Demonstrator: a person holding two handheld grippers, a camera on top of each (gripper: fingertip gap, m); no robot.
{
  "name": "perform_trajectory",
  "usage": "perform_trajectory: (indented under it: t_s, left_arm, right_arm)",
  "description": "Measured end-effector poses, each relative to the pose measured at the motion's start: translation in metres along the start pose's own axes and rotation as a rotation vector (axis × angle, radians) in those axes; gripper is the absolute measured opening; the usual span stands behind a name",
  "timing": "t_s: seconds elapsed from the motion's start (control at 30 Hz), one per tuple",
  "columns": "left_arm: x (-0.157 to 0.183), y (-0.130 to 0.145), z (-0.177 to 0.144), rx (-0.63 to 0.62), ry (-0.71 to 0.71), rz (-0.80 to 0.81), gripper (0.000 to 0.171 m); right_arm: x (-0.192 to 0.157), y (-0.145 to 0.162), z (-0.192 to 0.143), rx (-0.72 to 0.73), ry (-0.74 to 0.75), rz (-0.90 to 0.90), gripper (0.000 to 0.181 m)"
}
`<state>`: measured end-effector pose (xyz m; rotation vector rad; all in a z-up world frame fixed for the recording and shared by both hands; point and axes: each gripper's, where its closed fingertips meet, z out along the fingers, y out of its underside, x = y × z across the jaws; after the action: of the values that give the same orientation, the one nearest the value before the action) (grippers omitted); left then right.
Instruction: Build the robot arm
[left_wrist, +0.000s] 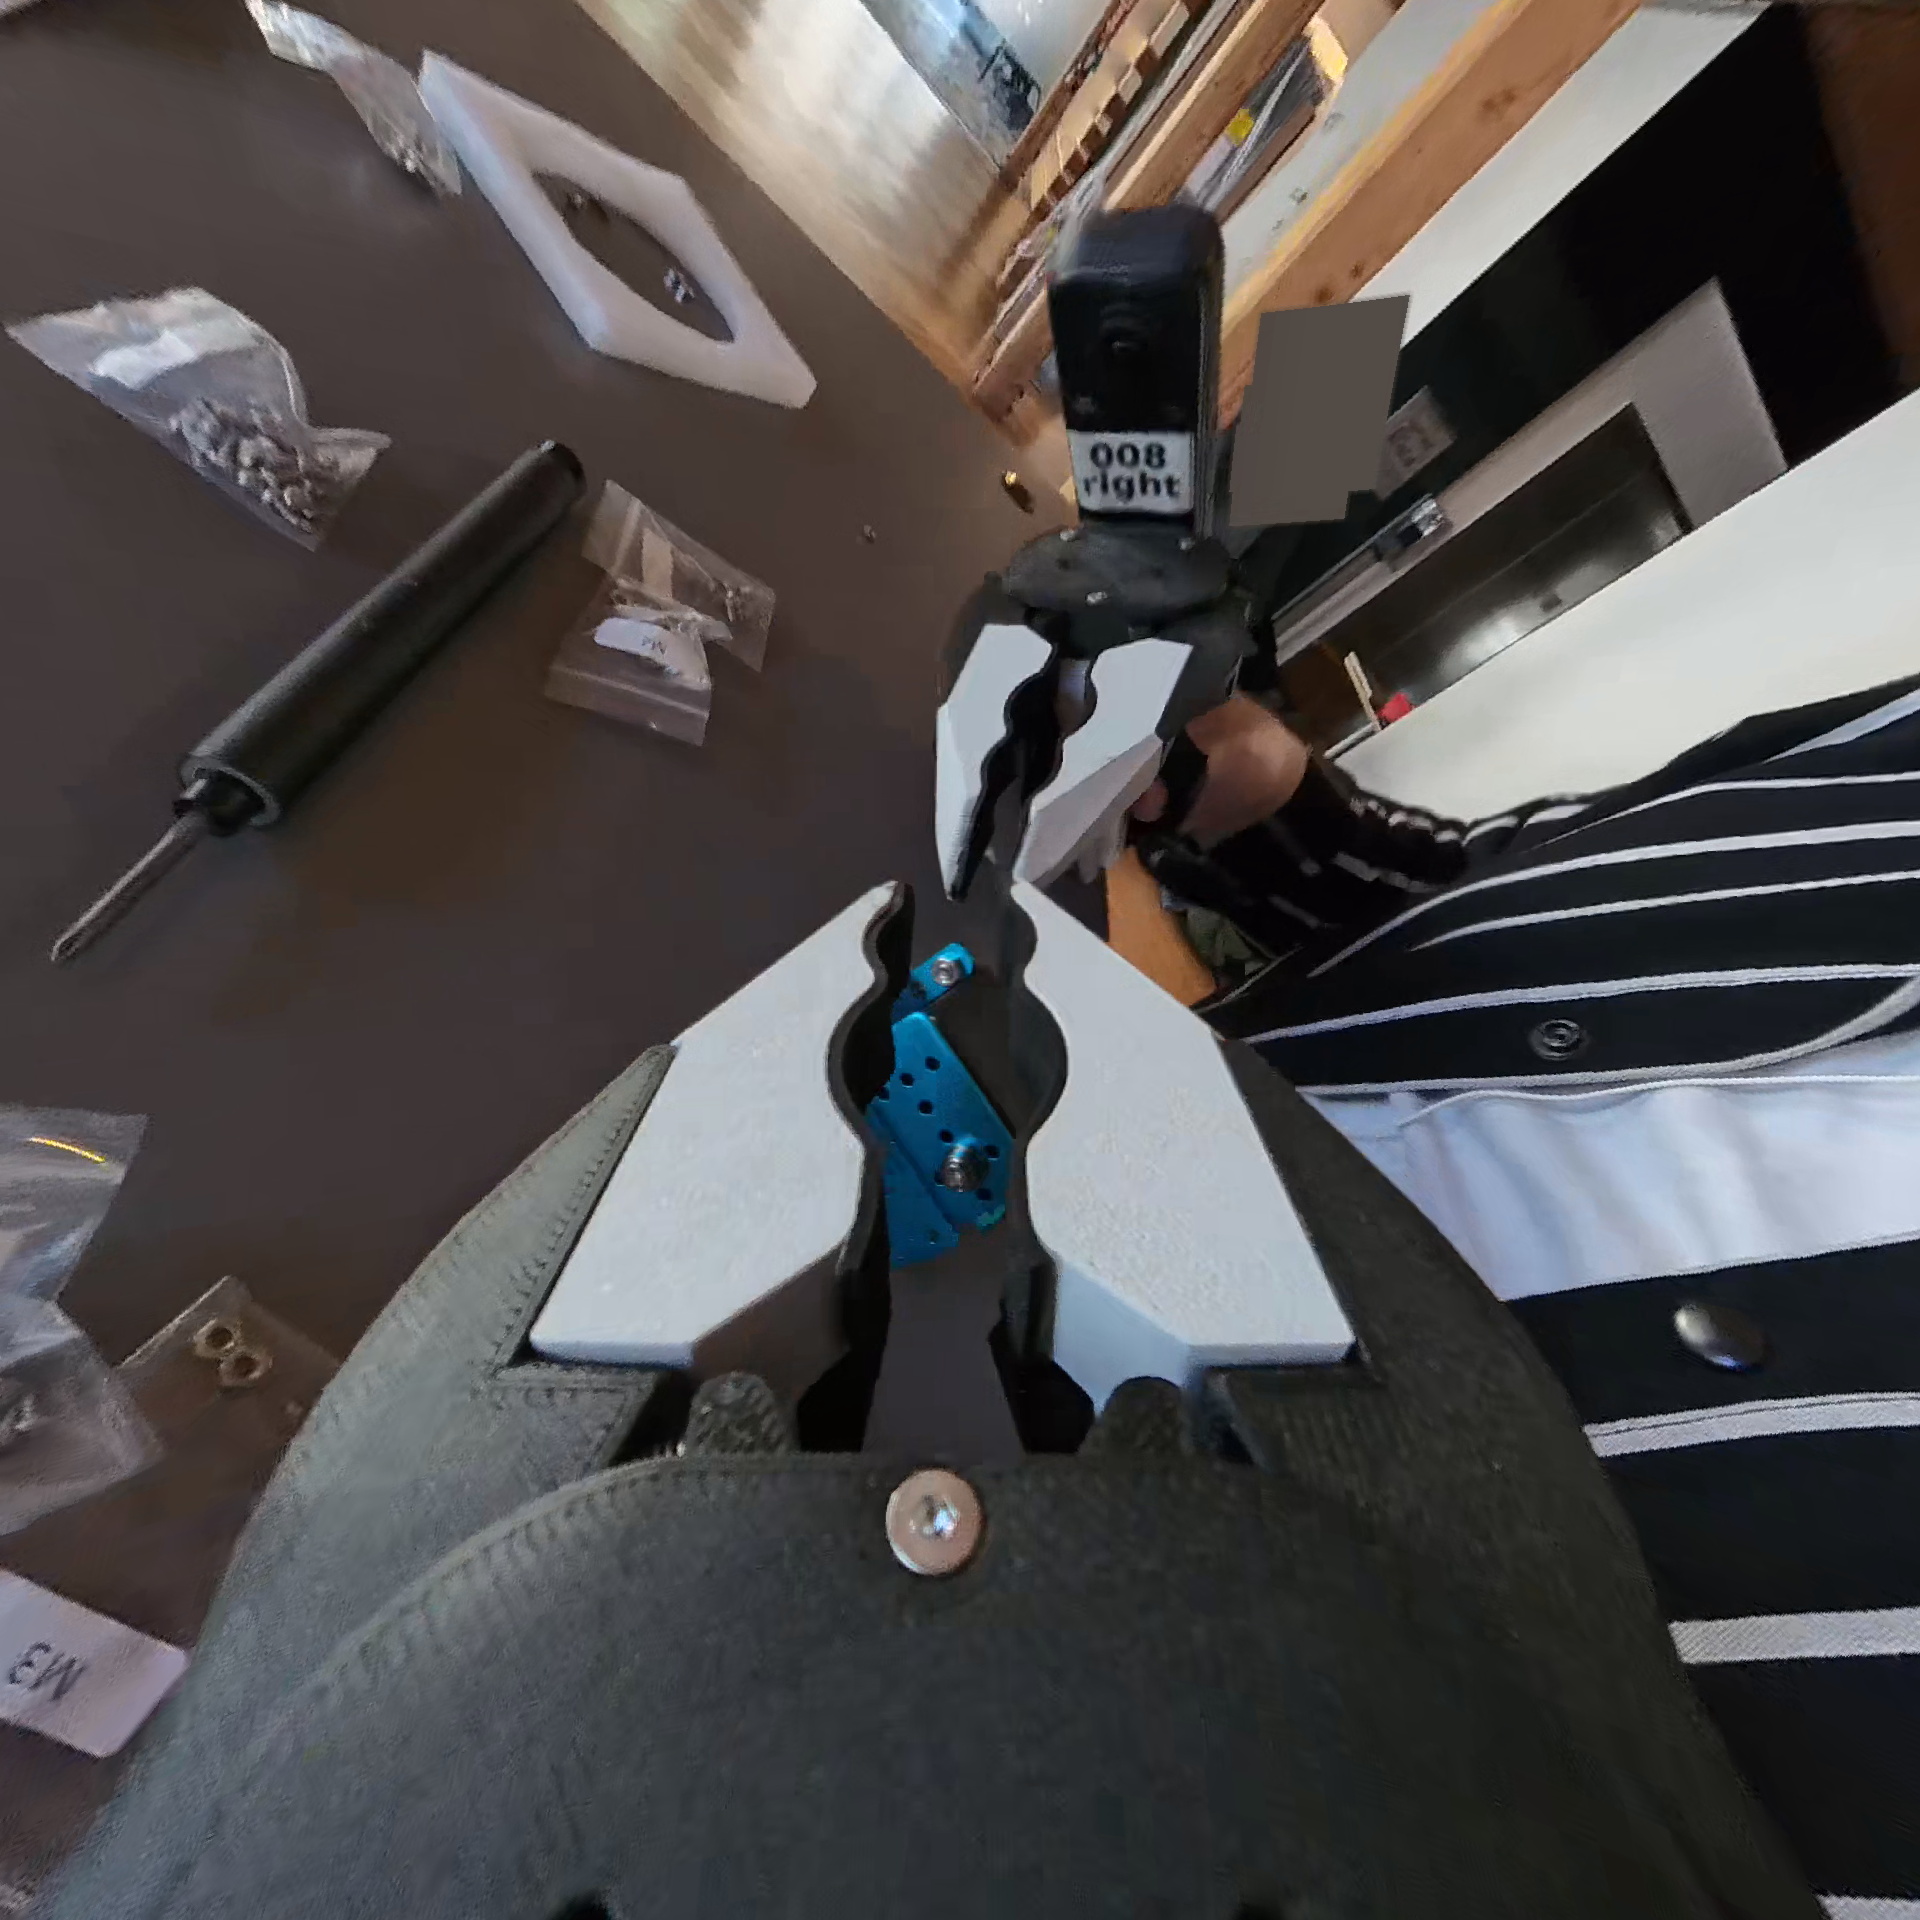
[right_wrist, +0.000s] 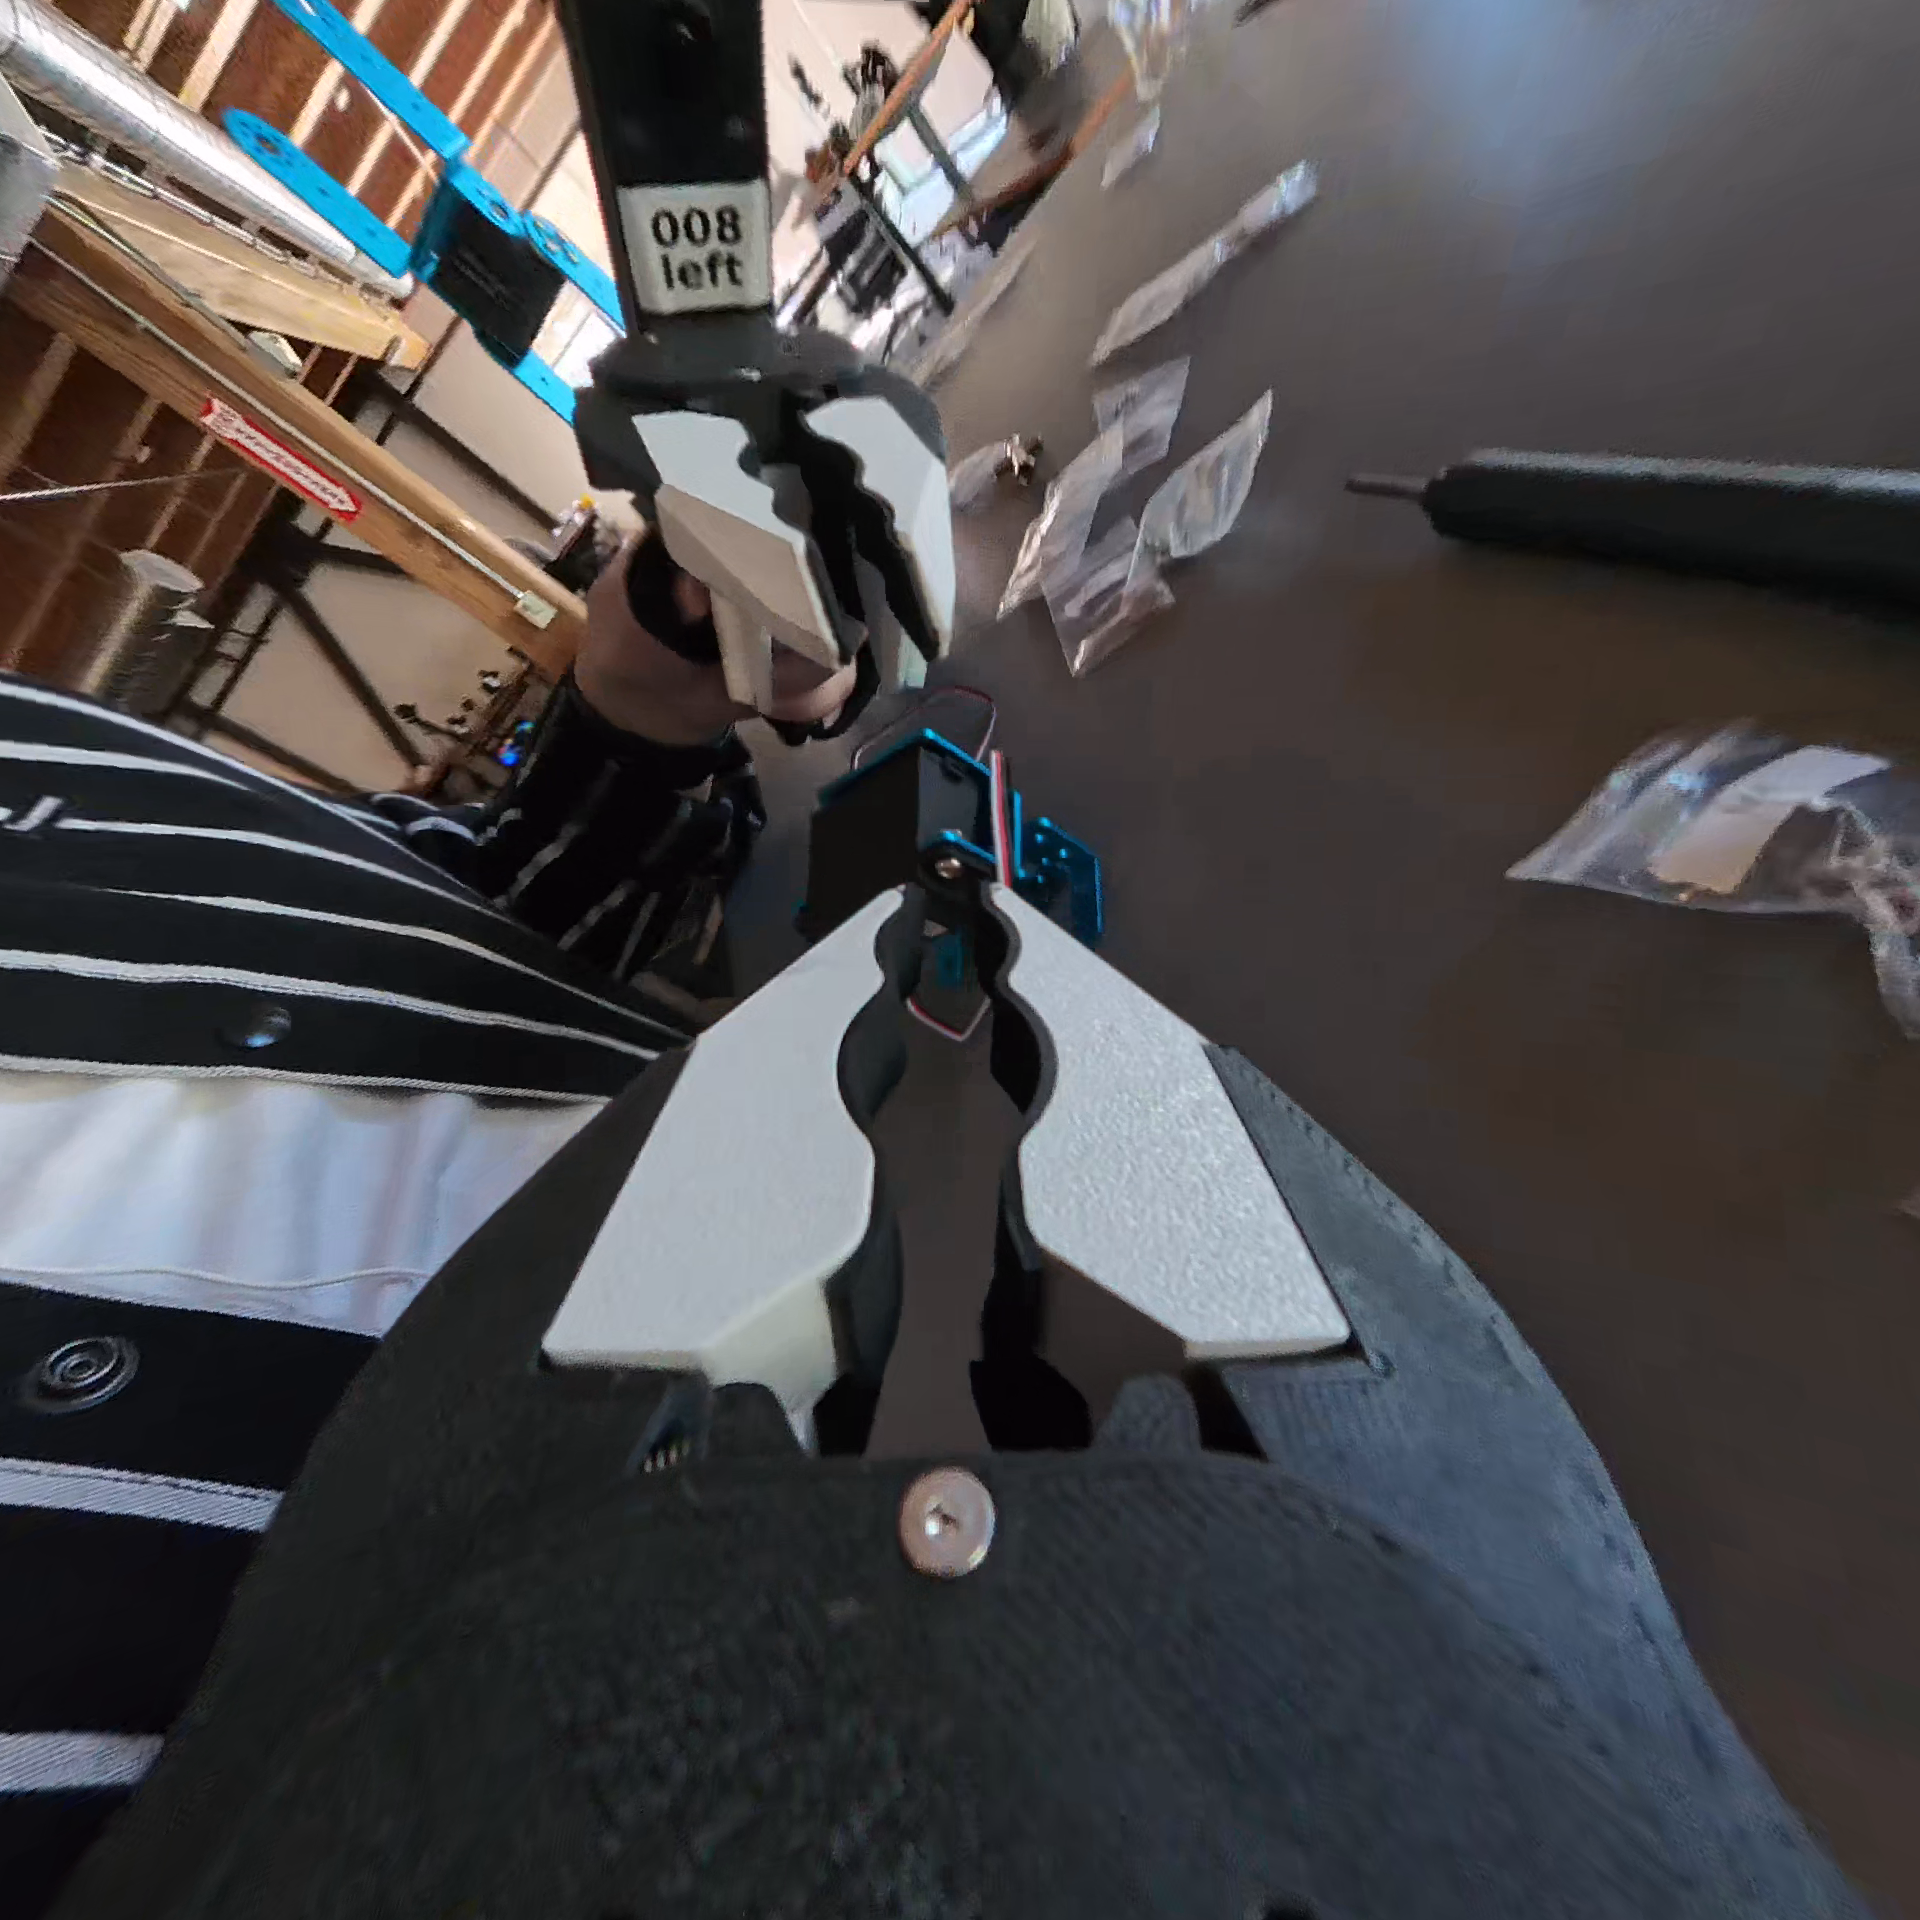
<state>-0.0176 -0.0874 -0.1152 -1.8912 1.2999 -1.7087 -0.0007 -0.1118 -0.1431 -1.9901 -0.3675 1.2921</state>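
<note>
Left gripper (left_wrist: 951, 914) fingers clench a blue bracket (left_wrist: 935, 1132); right gripper (right_wrist: 951, 914) grasps its servo (right_wrist: 894, 821); bags (left_wrist: 234, 416) hold screws.

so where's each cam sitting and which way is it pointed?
Left wrist view: sits behind the left claw and looks along it over the dark table toward the person. The claw is shut on a blue bracket. A hand and a striped shirt show.
Right wrist view: sits behind the right claw and faces the opposite way. Its tips pinch the same bracket assembly, with the striped shirt at left.
Shared: the bracket, each other's claw, the black cylinder, the bags of screws and the table.
</note>
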Motion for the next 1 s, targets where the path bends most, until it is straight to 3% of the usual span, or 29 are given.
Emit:
perform_trajectory:
  t_s: [0.1,0.47,1.0]
  left_arm:
    - [-0.007,0.008,0.009,-0.077,-0.007,0.007,0.0]
    - [-0.005,0.026,0.02,-0.361,0.228,-0.051,0.008]
    - [0.0,0.037,0.018,-0.479,0.349,-0.107,0.004]
  right_arm:
    - [0.003,0.006,0.004,-0.058,-0.072,0.103,0.008]
    - [0.002,0.002,0.016,-0.084,-0.232,0.311,0.011]
    - [-0.004,0.007,0.025,-0.14,-0.268,0.385,0.011]
